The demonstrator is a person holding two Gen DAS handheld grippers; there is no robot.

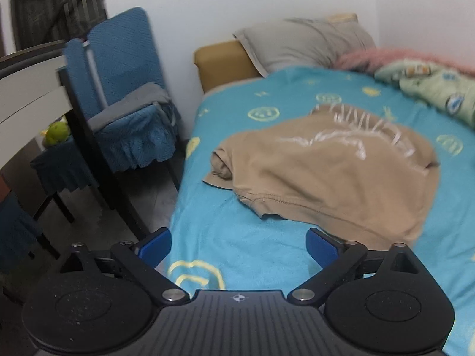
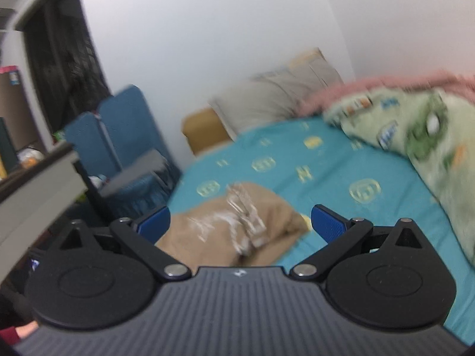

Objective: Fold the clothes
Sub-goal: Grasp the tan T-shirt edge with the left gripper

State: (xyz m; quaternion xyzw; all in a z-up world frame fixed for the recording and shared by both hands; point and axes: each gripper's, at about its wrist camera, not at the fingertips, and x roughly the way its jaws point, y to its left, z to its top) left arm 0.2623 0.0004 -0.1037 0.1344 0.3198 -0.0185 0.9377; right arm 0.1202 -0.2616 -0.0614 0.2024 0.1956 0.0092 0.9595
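A tan sweatshirt (image 1: 329, 172) with white lettering lies crumpled on the turquoise bed sheet (image 1: 246, 237). Its hem faces me and a bunched sleeve sticks out at its left. My left gripper (image 1: 239, 244) hovers open over the sheet, just short of the hem, with nothing between its blue pads. In the right wrist view the same sweatshirt (image 2: 237, 228) lies ahead and below, blurred. My right gripper (image 2: 240, 222) is open above it and holds nothing.
A grey pillow (image 1: 299, 41) leans on the tan headboard (image 1: 222, 62). A green patterned quilt (image 2: 415, 136) and a pink blanket (image 1: 386, 56) lie along the bed's right side. Blue-covered chairs (image 1: 127, 89) and a dark table (image 1: 32, 68) stand left of the bed.
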